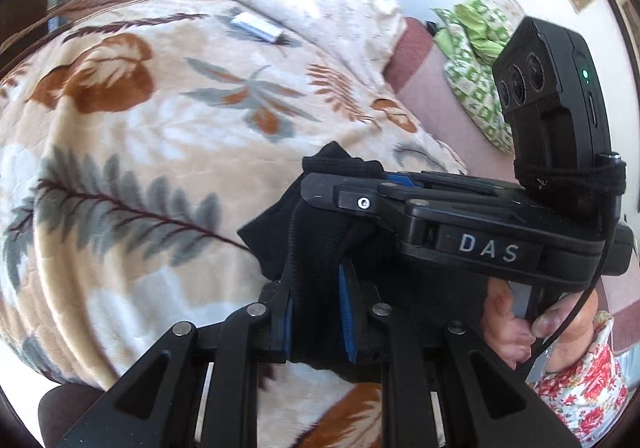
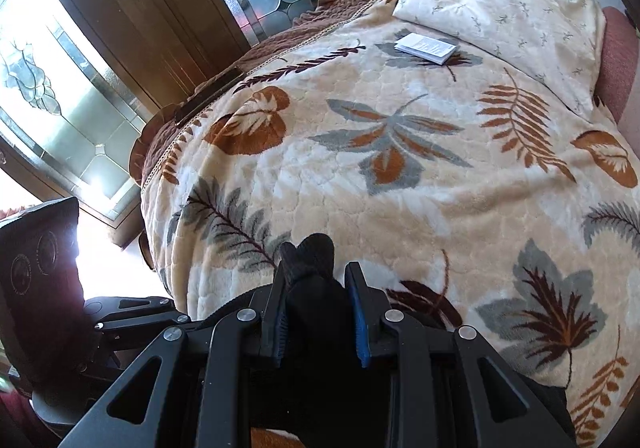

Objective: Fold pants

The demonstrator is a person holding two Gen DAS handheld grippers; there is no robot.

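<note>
A cream plush blanket (image 2: 460, 188) printed with rust-brown and grey leaves and ferns is covering a bed. A white pillow (image 2: 508, 12) with a fine sprig pattern is lying at the far end of the blanket, partly overlapping it. A small white booklet (image 2: 426, 47) is resting flat on the blanket just beside the pillow. A brown quilted bedspread (image 2: 256, 48) is showing along the blanket's far edge. Dark wooden doors with leaded glass panels (image 2: 60, 96) are standing beyond the bed, letting in bright daylight. A crumpled green-and-white patterned cloth (image 1: 476, 60) is lying on a dusty-pink surface (image 1: 432, 88) beside the blanket.
</note>
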